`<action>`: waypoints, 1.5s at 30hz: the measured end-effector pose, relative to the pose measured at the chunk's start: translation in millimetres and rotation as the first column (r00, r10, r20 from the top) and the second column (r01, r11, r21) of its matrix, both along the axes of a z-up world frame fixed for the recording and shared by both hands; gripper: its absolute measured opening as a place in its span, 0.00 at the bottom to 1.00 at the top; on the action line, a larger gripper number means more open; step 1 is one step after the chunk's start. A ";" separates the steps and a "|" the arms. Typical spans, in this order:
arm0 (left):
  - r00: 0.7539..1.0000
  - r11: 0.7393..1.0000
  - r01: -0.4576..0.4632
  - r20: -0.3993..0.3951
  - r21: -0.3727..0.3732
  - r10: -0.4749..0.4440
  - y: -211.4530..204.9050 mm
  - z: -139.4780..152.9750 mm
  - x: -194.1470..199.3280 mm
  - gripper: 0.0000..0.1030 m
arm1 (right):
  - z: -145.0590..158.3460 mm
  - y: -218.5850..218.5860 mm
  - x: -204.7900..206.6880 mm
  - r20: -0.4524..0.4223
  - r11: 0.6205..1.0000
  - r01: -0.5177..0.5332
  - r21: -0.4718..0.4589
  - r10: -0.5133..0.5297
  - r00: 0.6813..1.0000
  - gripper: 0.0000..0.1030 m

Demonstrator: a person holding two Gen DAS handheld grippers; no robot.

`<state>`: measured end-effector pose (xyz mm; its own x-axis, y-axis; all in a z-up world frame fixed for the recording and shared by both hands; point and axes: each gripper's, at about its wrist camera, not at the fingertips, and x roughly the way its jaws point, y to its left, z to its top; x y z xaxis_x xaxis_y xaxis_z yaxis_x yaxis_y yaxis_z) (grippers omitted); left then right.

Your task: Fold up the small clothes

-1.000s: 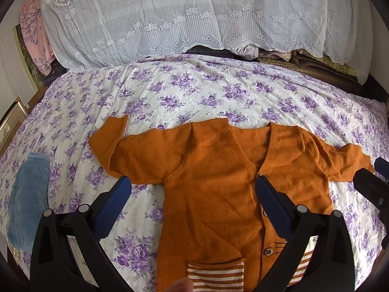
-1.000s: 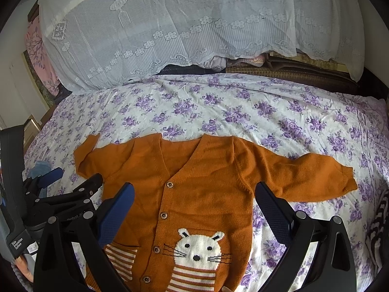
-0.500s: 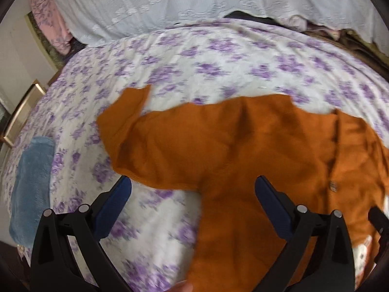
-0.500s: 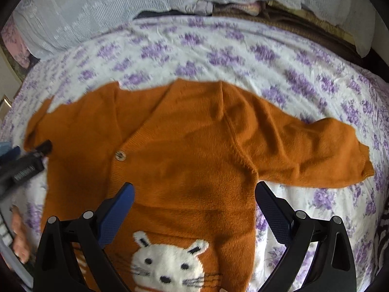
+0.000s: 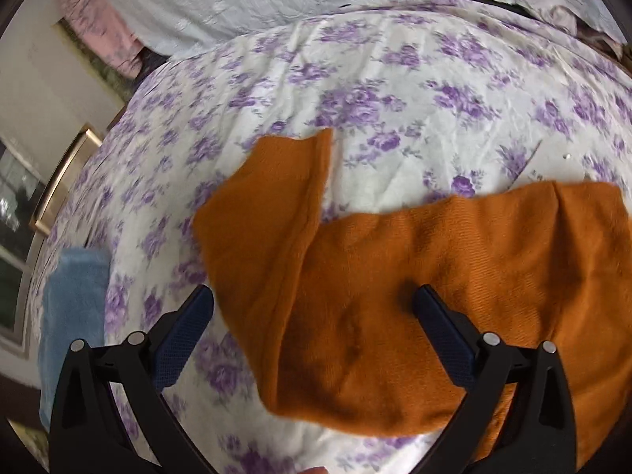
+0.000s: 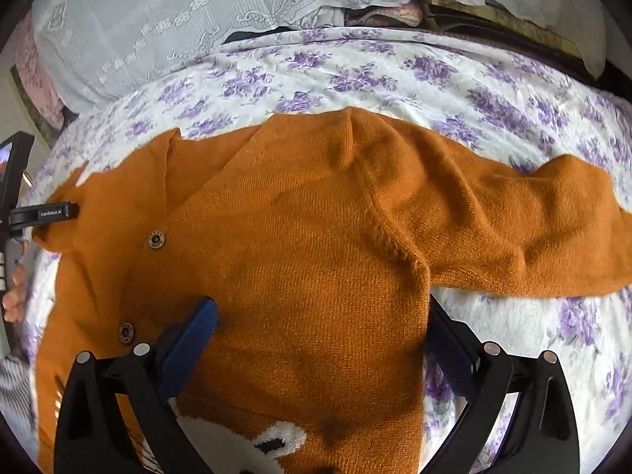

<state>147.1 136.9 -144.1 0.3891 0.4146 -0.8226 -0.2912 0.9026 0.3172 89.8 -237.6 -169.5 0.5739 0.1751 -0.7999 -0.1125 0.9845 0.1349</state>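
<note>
Right wrist view takes in the biggest things first: the bed under its purple-flowered sheet (image 6: 395,75), with a white lace cover (image 6: 177,12) heaped along the far edge, and on the sheet the orange cardigan (image 6: 300,245), lying face up with buttons and a white animal face showing near the bottom of the frame. One sleeve (image 6: 533,229) runs out flat to the right.

The right gripper (image 6: 320,328) hangs low over the cardigan's chest, jaws spread wide and holding nothing; one pad sits over the button placket, the other just beside the armpit seam. The left gripper (image 5: 312,308) is equally wide open and empty, poised over the other shoulder, where that sleeve (image 5: 276,205) bends up and away from the body.

Judged from this layout, folding has hardly begun: the garment is spread out and both tools appear to be closing in for a first grasp. The next move likely calls for each gripper to come down and pinch a single edge near a shoulder or sleeve root, so a side can be folded inward without dragging the knit or bunching the sheet.

Only the left wrist view shows the blue towel (image 5: 75,308) at the bed's side and the bent sleeve's cuff. Only the right wrist view shows the buttons, the animal face, and the left gripper's tip (image 6: 59,213) over the far shoulder.
</note>
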 end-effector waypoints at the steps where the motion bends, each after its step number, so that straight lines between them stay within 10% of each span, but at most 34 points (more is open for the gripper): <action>1: 1.000 1.000 0.010 0.006 -0.008 -0.010 2.2 0.8 -1.3 0.96 | -0.1 -0.5 2.1 -0.001 1.000 -0.001 0.001 0.001 1.000 0.97; 7: 0.986 0.986 -0.155 0.069 0.057 0.151 63.6 19.4 -47.4 0.96 | -0.6 -0.2 1.3 -0.002 1.000 -0.003 0.009 0.003 1.000 0.97; 12: 0.943 0.893 -0.281 0.070 -0.352 0.325 135.4 17.0 -107.1 0.96 | -1.8 -1.5 3.6 -0.002 1.000 -0.005 0.003 0.005 1.000 0.97; 14: 0.933 0.872 -0.279 0.101 -0.401 0.345 132.6 21.4 -117.5 0.96 | -1.7 -1.4 3.7 -0.002 1.000 -0.004 0.005 0.005 1.000 0.97; 21: 0.921 0.941 -0.318 0.198 -0.115 0.335 115.6 43.8 -103.0 0.96 | -1.3 -0.9 3.2 -0.003 1.000 -0.009 0.003 0.009 1.000 0.97; 25: 0.873 0.835 -0.407 0.111 -0.371 0.475 155.2 23.9 -126.5 0.96 | -1.3 -0.6 2.9 -0.004 1.000 -0.009 0.000 0.009 1.000 0.97; 29: 0.872 0.866 -0.405 0.162 -0.292 0.463 139.2 33.5 -138.5 0.96 | -0.7 -0.4 2.4 -0.005 1.000 -0.011 -0.001 0.011 1.000 0.97; 34: 0.801 0.843 -0.410 0.305 -0.347 0.515 140.4 59.7 -169.7 0.96 | -0.6 -0.1 2.5 -0.007 1.000 -0.017 -0.005 0.017 1.000 0.97; 40: 0.974 0.897 -0.166 0.075 -0.410 0.215 83.8 15.9 -104.9 0.96 | 5.5 -9.9 1.3 -0.004 0.998 -0.004 0.068 0.004 1.000 0.97; 45: 0.983 0.983 -0.101 0.138 -0.151 0.122 35.7 16.4 -101.1 0.96 | 20.7 -82.6 -3.2 -0.032 0.916 0.154 0.371 -0.153 0.988 0.97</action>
